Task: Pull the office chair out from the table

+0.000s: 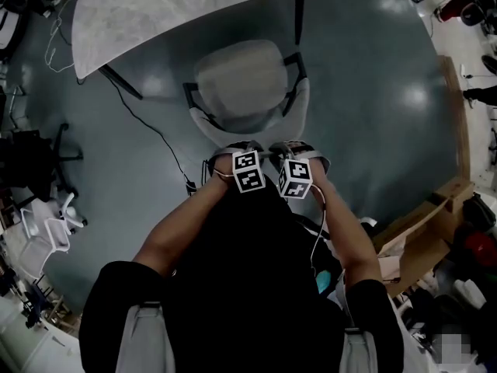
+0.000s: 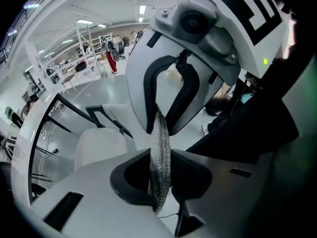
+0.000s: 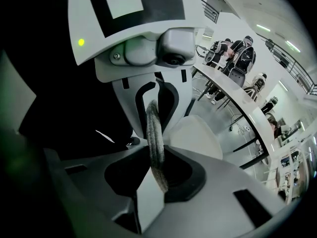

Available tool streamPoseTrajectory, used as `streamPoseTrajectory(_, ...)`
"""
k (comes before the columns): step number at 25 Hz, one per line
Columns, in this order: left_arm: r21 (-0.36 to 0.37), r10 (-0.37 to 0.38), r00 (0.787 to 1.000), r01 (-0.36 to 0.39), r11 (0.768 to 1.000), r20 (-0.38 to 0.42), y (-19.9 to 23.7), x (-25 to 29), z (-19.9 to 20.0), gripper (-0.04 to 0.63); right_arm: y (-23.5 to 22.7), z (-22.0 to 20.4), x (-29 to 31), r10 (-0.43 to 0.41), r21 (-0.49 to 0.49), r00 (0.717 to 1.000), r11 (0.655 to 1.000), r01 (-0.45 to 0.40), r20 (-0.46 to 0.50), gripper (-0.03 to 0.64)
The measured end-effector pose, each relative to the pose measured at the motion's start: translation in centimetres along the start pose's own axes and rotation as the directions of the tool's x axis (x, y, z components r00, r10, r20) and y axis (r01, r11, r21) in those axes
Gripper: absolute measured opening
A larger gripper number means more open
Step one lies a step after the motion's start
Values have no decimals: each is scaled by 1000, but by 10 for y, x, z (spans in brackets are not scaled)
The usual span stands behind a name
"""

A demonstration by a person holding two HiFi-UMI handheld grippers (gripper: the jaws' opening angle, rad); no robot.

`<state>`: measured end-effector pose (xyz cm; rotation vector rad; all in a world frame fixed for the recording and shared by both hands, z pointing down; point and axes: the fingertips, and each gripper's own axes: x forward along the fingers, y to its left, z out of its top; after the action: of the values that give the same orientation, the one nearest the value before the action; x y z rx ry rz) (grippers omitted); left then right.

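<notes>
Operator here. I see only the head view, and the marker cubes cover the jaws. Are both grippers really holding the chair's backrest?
Observer: The left gripper is. In its own view the jaws pinch the backrest's grey mesh edge.
Operator: And the right one?
Observer: The right gripper as well. Its view shows its jaws closed on the same mesh edge.
Operator: Is somebody on the far side of the table?
Observer: Yes. The right gripper view shows people standing beyond the table.
</notes>
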<state>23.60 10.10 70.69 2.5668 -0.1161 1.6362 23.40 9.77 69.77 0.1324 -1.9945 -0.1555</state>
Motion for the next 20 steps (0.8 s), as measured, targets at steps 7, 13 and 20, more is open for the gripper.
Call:
streamPoseTrajectory(7, 13, -21, 1000, 21, 1000, -4, -20, 2, 7, 86, 19, -7, -9, 16, 9, 1000, 1000, -16, 0, 86)
streamPoseTrajectory(13, 3, -28, 1000, 29, 1000, -9, -33, 5, 8, 87, 31, -11, -12, 18, 13, 1000, 1000, -18, 0, 86)
streamPoseTrajectory(20, 11, -46, 999, 46, 999, -12, -52, 9, 16, 89, 47, -19, -19, 26, 19, 1000, 999, -26, 3, 86)
